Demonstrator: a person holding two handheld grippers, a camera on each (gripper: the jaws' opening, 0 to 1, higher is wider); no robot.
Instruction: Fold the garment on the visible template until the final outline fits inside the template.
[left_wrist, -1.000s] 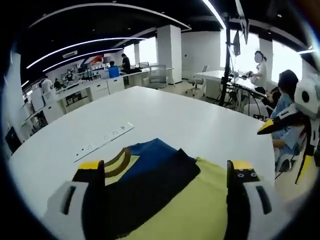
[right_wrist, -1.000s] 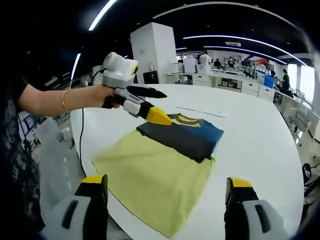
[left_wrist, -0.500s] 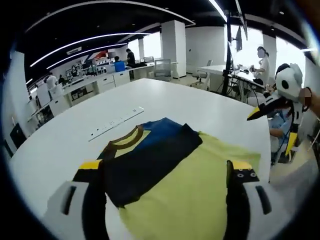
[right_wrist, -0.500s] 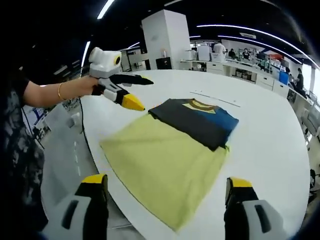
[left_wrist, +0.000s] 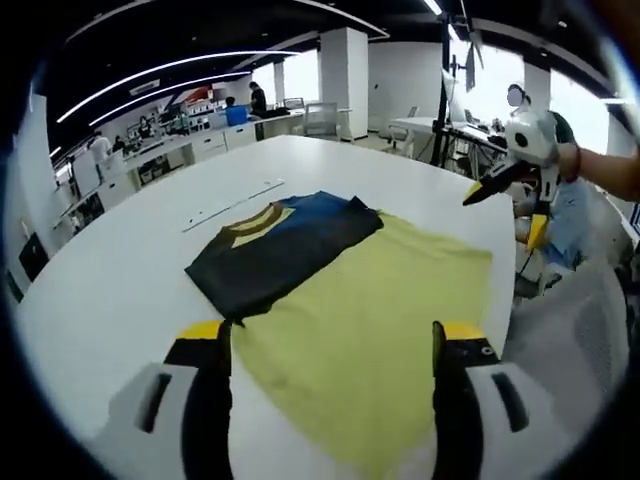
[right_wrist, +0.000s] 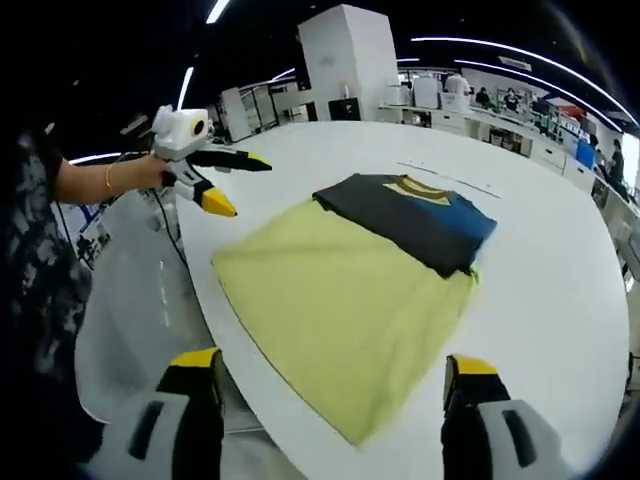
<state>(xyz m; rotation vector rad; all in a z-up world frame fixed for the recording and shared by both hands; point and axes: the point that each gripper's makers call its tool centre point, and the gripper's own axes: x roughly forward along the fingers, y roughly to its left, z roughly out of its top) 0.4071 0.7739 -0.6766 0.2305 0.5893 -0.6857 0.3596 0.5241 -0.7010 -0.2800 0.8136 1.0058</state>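
Observation:
A folded garment (left_wrist: 285, 250), dark with a blue part and a yellow-brown collar, lies across the far end of a yellow template sheet (left_wrist: 380, 330) on a white round table (left_wrist: 90, 300). My left gripper (left_wrist: 330, 335) hangs open above the sheet's near edge, holding nothing. The right gripper (left_wrist: 503, 212) is in the air off the table's right side, jaws apart. In the right gripper view the garment (right_wrist: 410, 220) covers the far part of the template (right_wrist: 340, 300). My right gripper (right_wrist: 330, 362) is open and empty, and the left gripper (right_wrist: 240, 185) hovers open at the left.
A white strip (left_wrist: 232, 205) lies on the table beyond the garment, also seen as a strip (right_wrist: 445, 178) in the right gripper view. A hand and sleeve (right_wrist: 60, 200) hold the left gripper. Desks, pillars and seated people stand beyond the table edge (right_wrist: 200, 300).
Both grippers have drawn back and up from the garment, so each view now takes in the whole template. The garment and sheet lie as before.

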